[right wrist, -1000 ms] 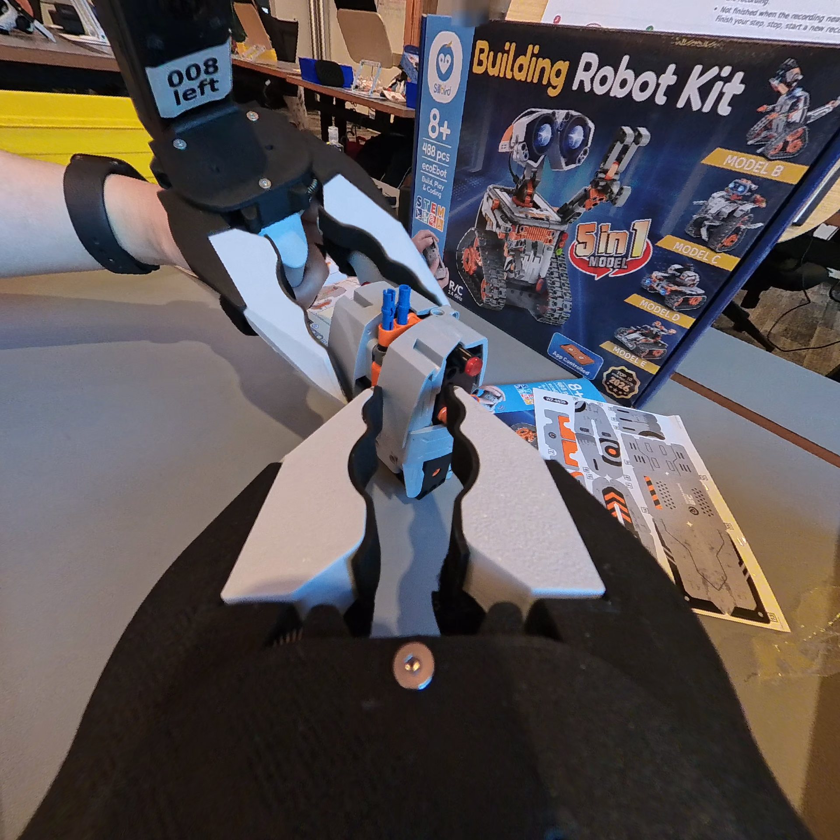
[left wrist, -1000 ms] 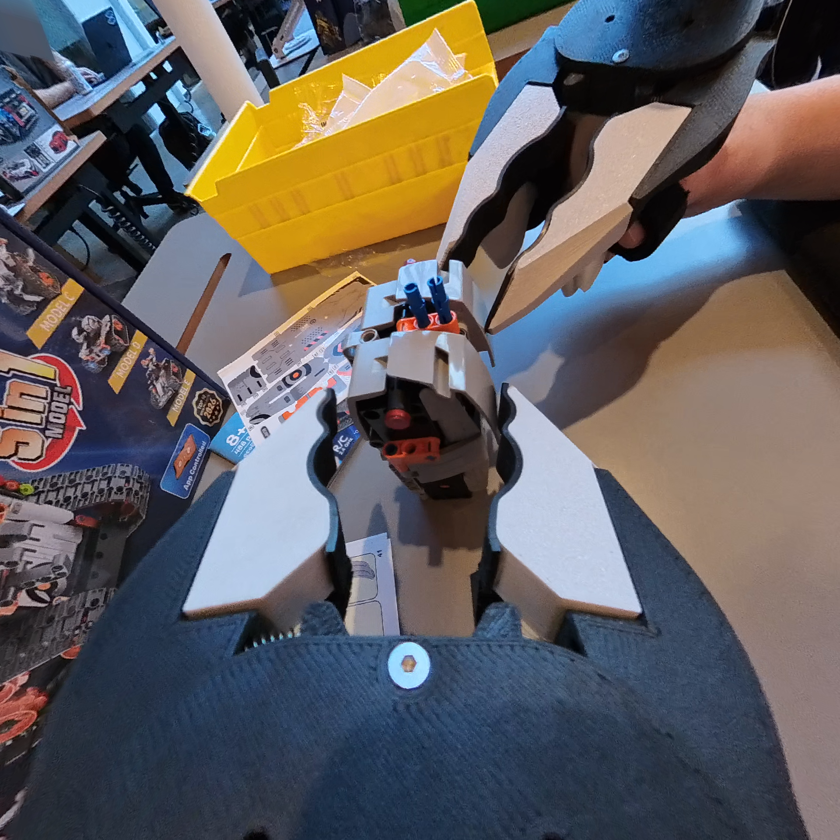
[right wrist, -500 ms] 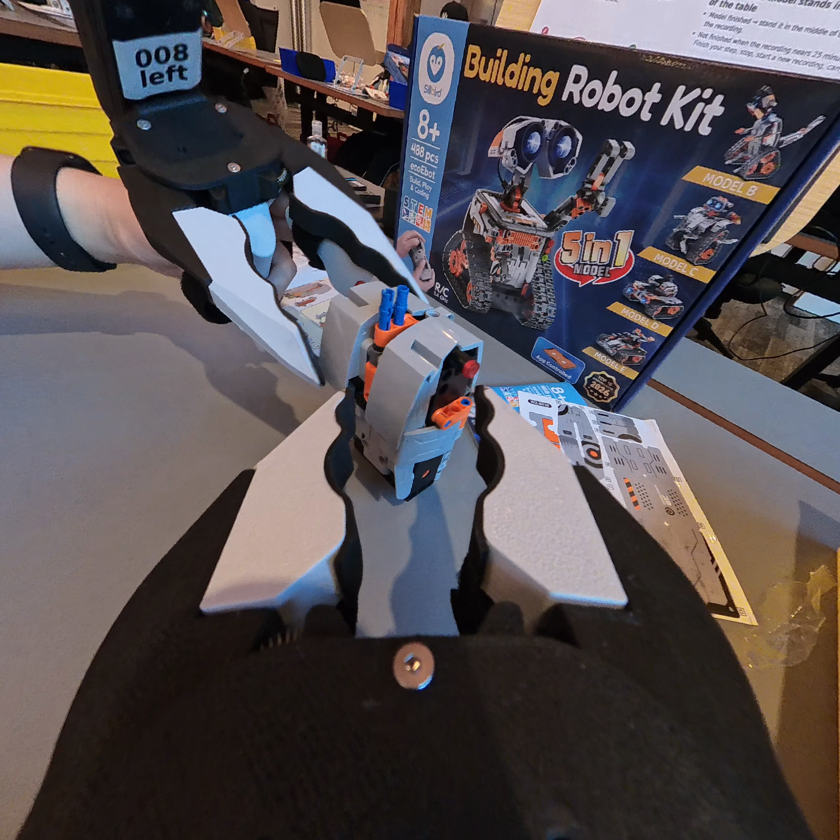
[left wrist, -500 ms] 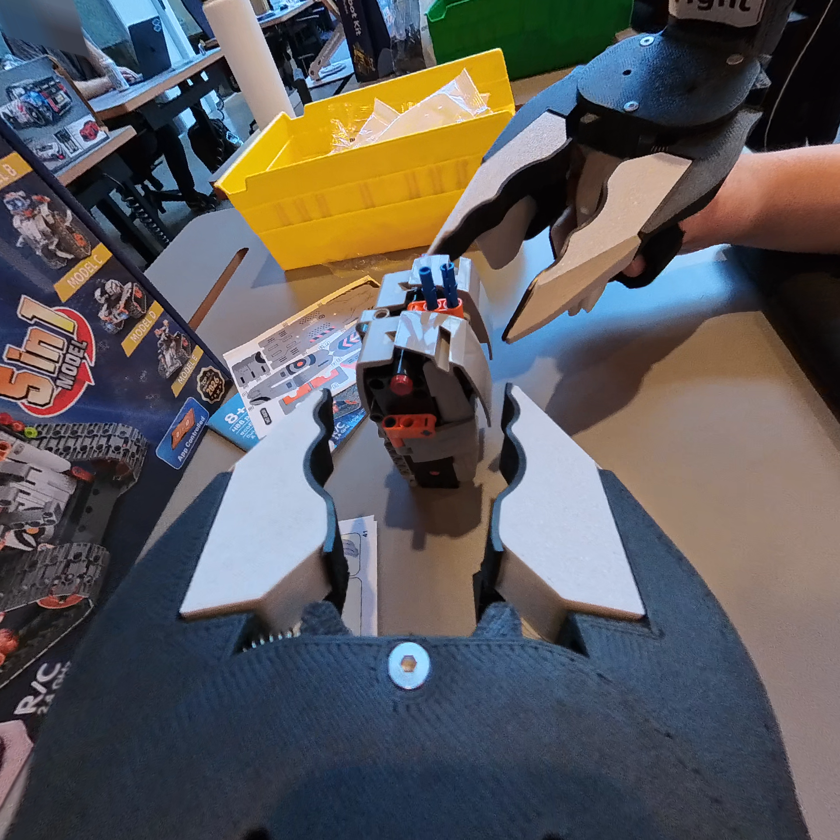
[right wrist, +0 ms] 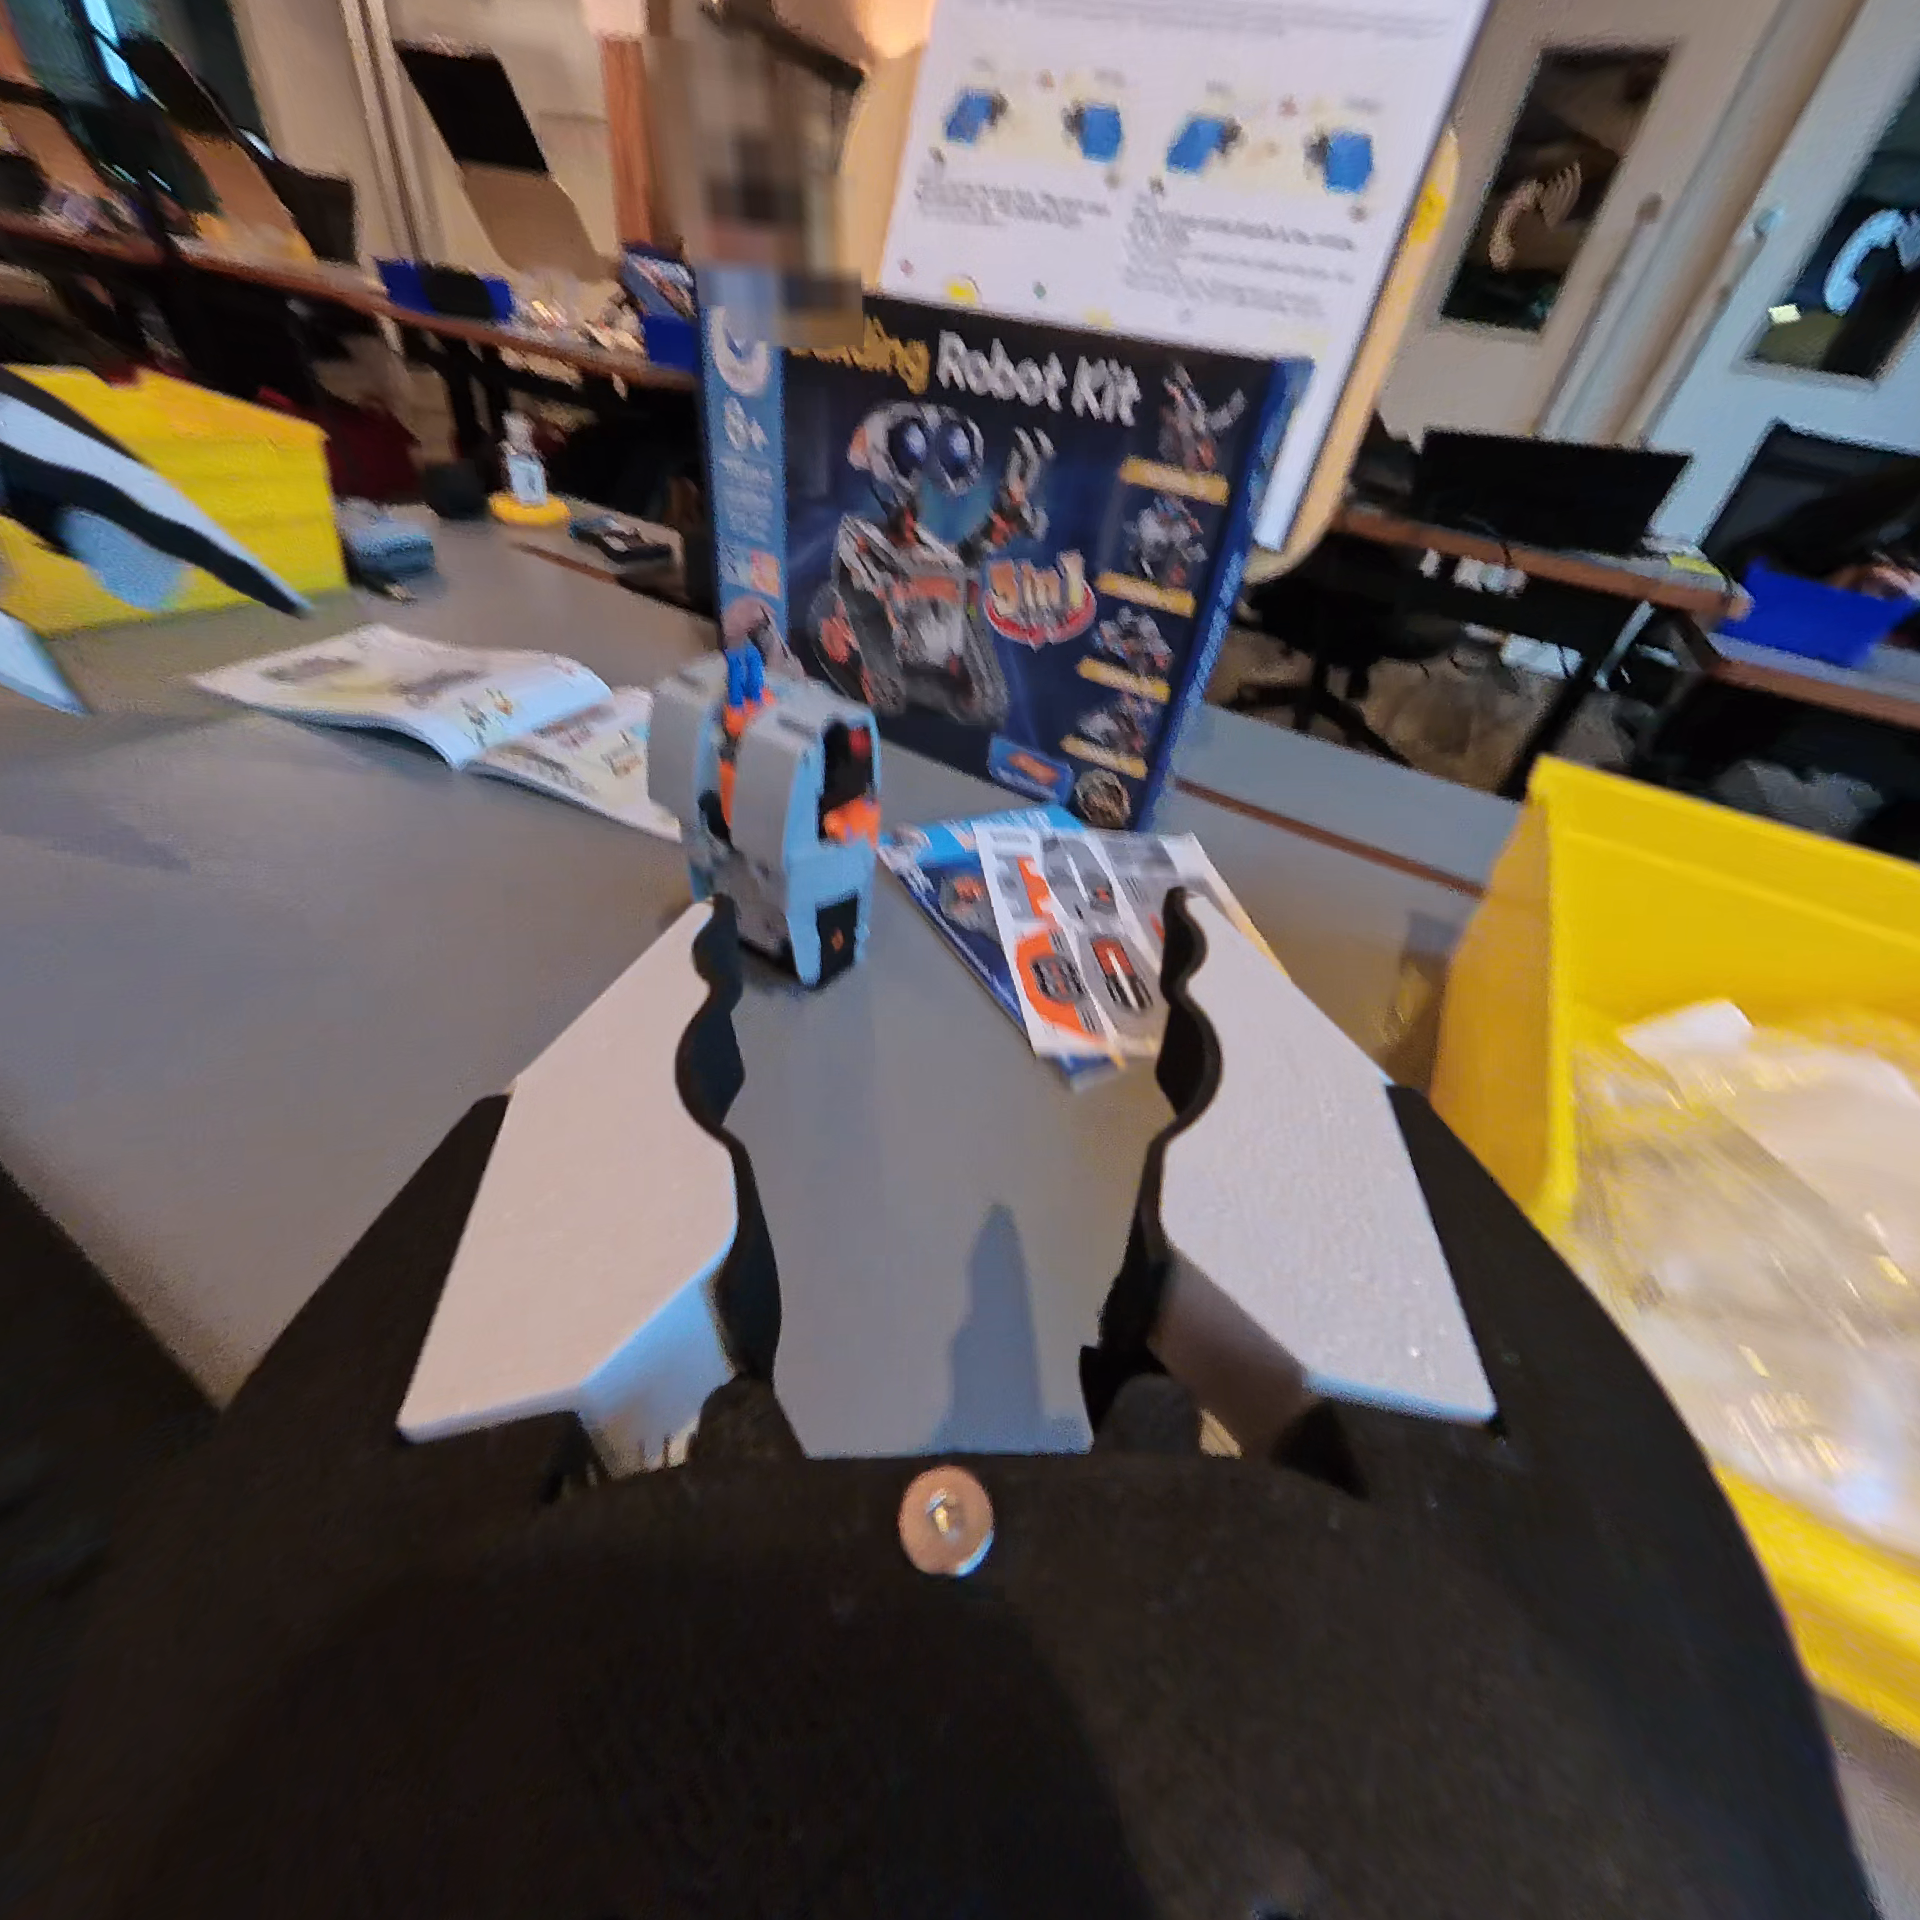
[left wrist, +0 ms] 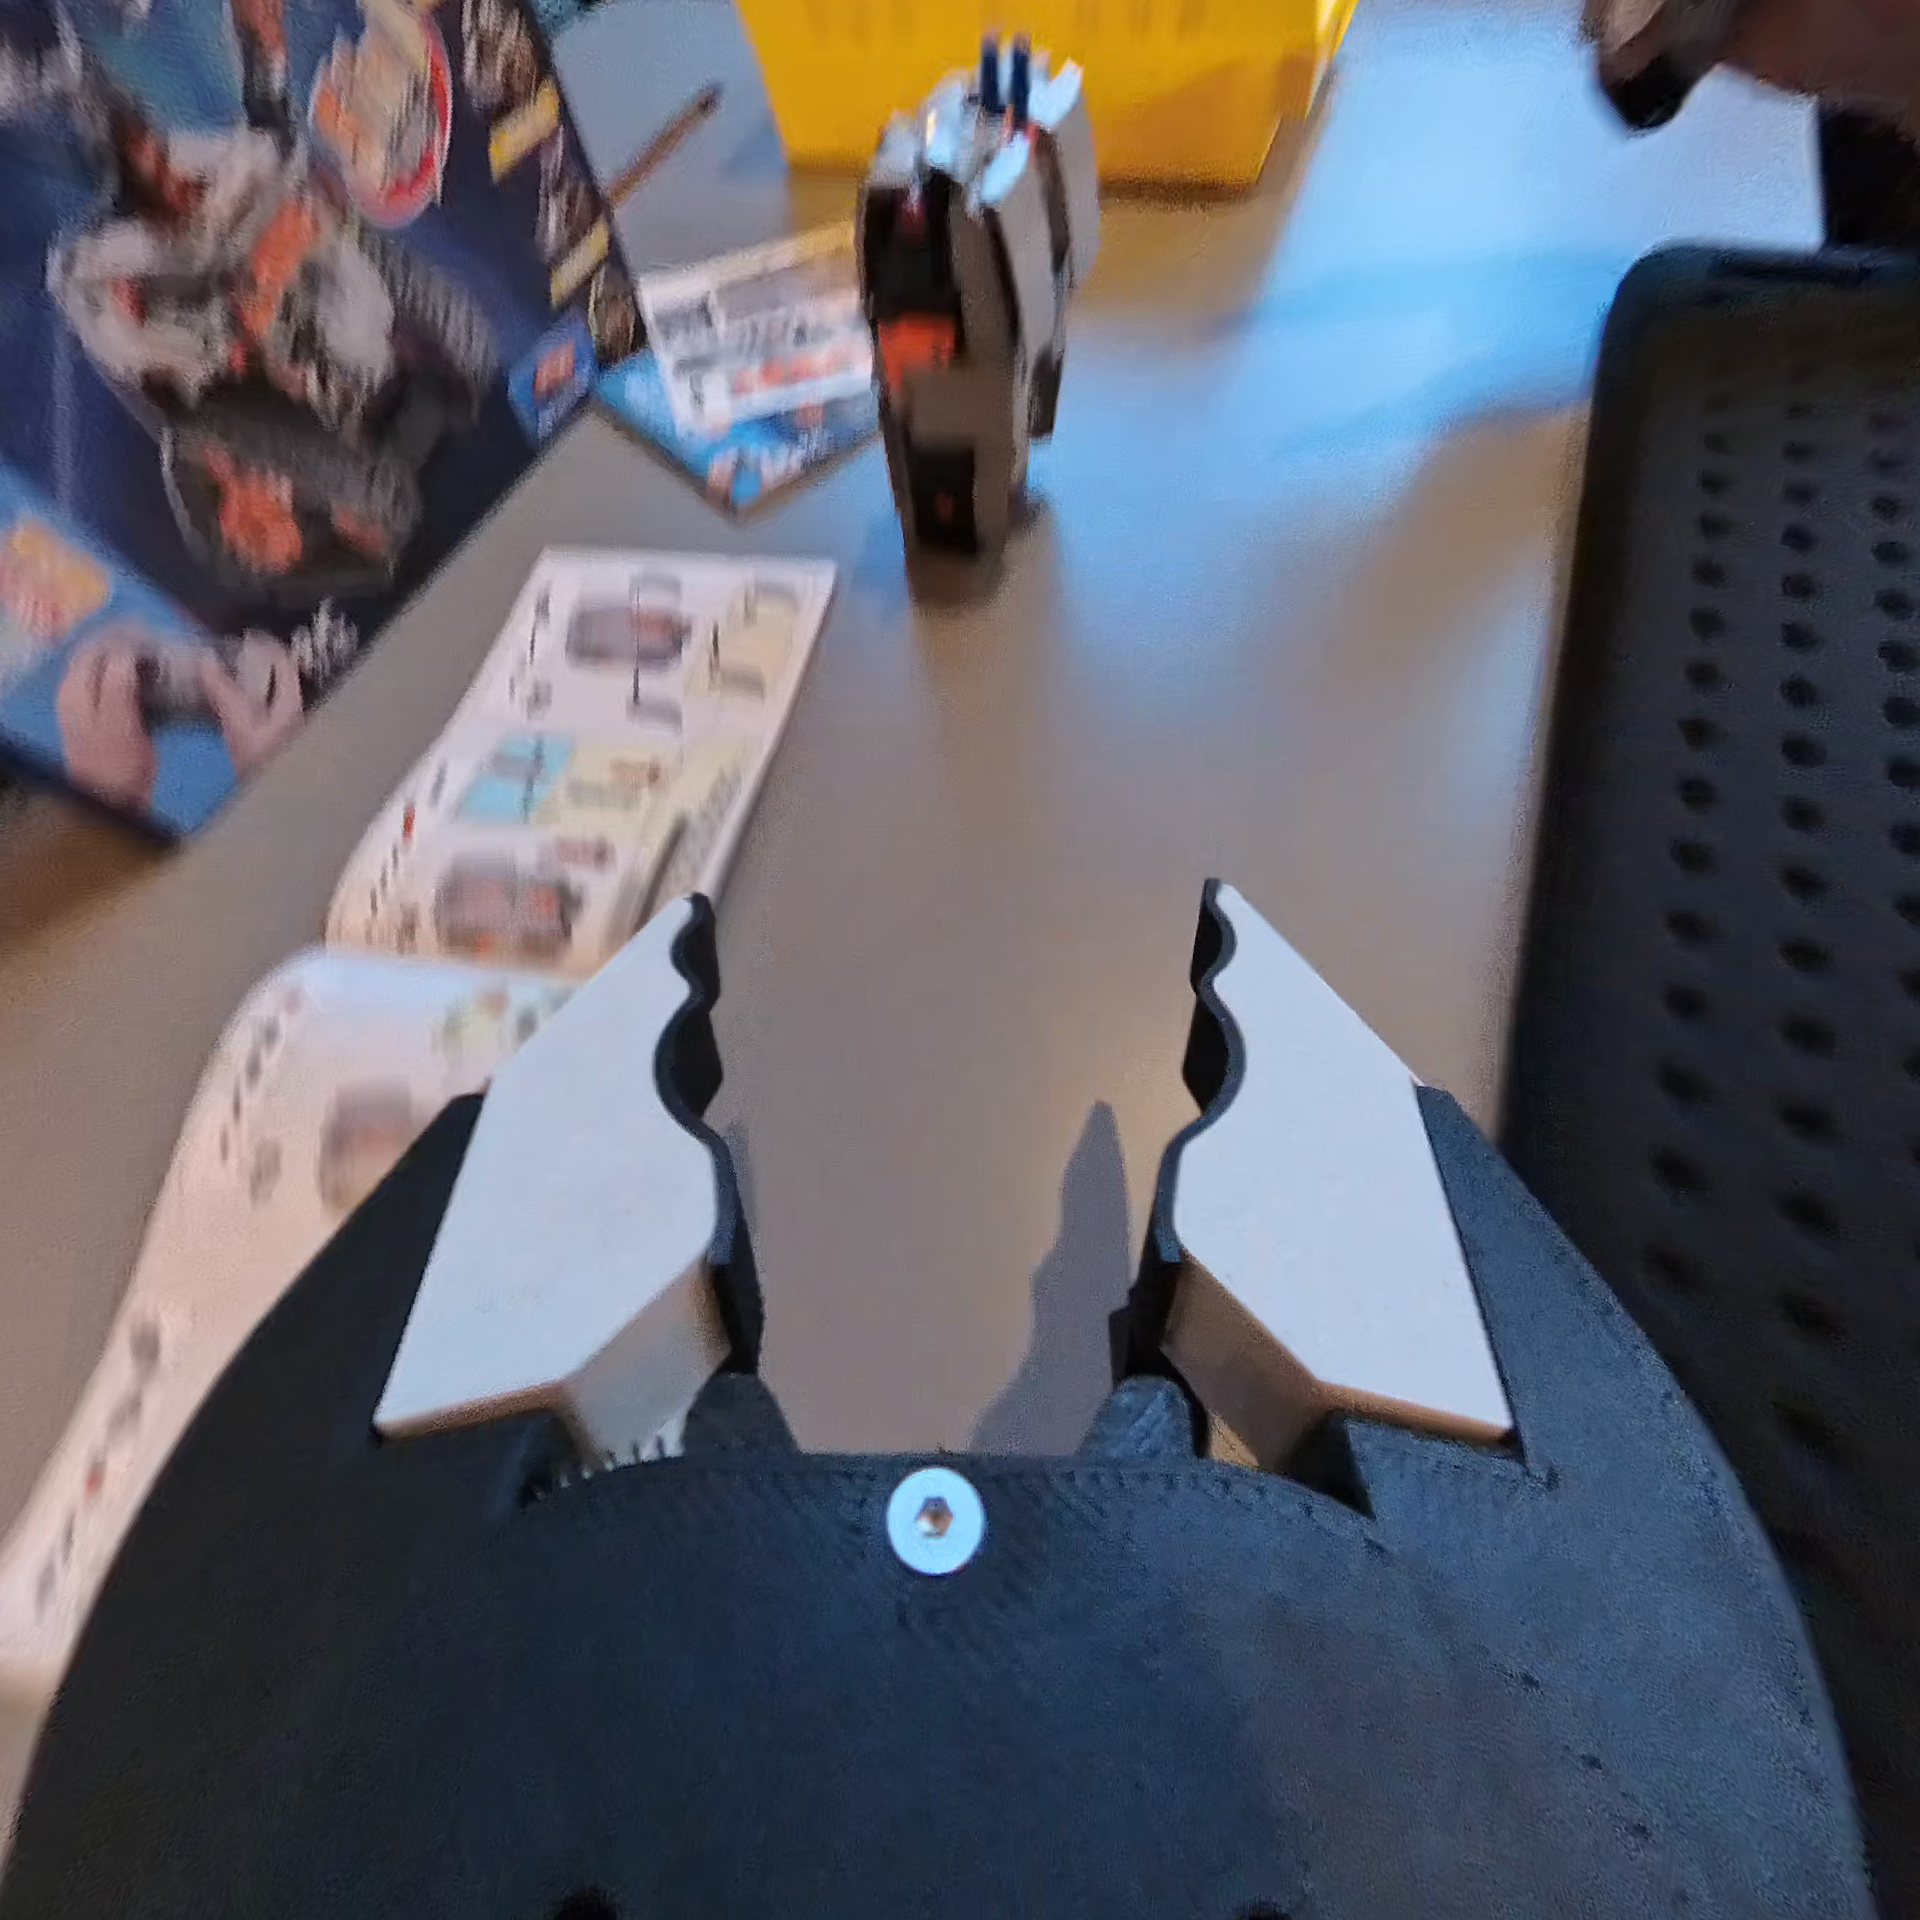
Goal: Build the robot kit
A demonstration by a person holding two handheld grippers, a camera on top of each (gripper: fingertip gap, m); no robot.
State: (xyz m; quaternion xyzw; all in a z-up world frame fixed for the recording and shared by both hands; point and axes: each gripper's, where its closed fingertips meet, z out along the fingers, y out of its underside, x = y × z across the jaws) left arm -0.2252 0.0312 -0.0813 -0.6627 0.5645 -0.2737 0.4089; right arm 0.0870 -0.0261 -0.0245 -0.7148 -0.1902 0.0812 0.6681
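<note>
A small grey, black and orange brick-built model (left wrist: pixel 971 312) with two blue pins on top stands upright on the grey table (left wrist: pixel 1195 675), free of both grippers. It also shows in the right wrist view (right wrist: pixel 774 831). My left gripper (left wrist: pixel 956 914) is open and empty, well back from the model. My right gripper (right wrist: pixel 940 914) is open and empty, close in front of the model with its left fingertip (right wrist: pixel 696 935) near the model's base. The left gripper's fingers (right wrist: pixel 125 540) show at the far left of the right wrist view.
A dark blue kit box (right wrist: pixel 997 582) stands behind the model. An open instruction booklet (left wrist: pixel 582 748) and a sticker sheet (right wrist: pixel 1081 925) lie on the table. A yellow bin (right wrist: pixel 1714 1039) with plastic bags is at right. A black perforated chair back (left wrist: pixel 1745 831) is at right.
Both grippers have let go of the model, opened wider and pulled back from it. The model stays standing on the table. Both views are motion-blurred now.
</note>
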